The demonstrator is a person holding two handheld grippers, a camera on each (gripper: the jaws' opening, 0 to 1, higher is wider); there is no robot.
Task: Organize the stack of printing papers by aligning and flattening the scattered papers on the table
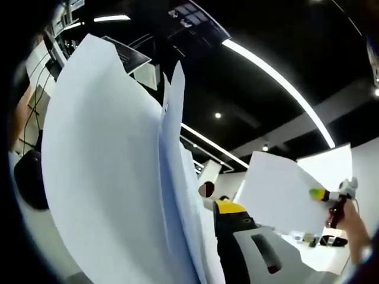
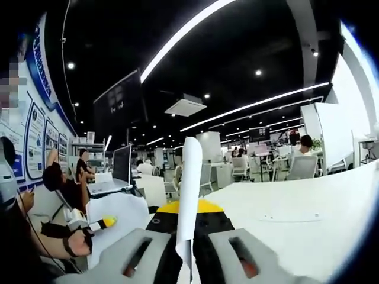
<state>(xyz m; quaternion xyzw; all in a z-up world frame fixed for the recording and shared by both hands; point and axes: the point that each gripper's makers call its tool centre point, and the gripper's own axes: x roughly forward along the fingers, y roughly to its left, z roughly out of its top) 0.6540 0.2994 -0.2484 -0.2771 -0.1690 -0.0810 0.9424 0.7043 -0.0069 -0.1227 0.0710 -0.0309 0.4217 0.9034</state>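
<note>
Papers (image 2: pixel 189 195) stand upright, seen edge-on, long axis vertical, pinched between the right gripper's (image 2: pixel 190 251) closed jaws; sheets (image 1: pixel 106 177) hide the left gripper's jaws, so grip cannot be told.

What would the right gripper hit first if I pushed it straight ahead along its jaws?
The right gripper is already shut on the paper sheet, seen edge-on. Beyond the sheet the white table stretches ahead, then chairs and seated people further off. The table seems likeliest first, though depth is unclear.

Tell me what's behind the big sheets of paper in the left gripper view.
Behind the sheets of paper, only dark ceiling with light strips shows above and a person's vest beside them. Whatever is directly behind them is covered.
</note>
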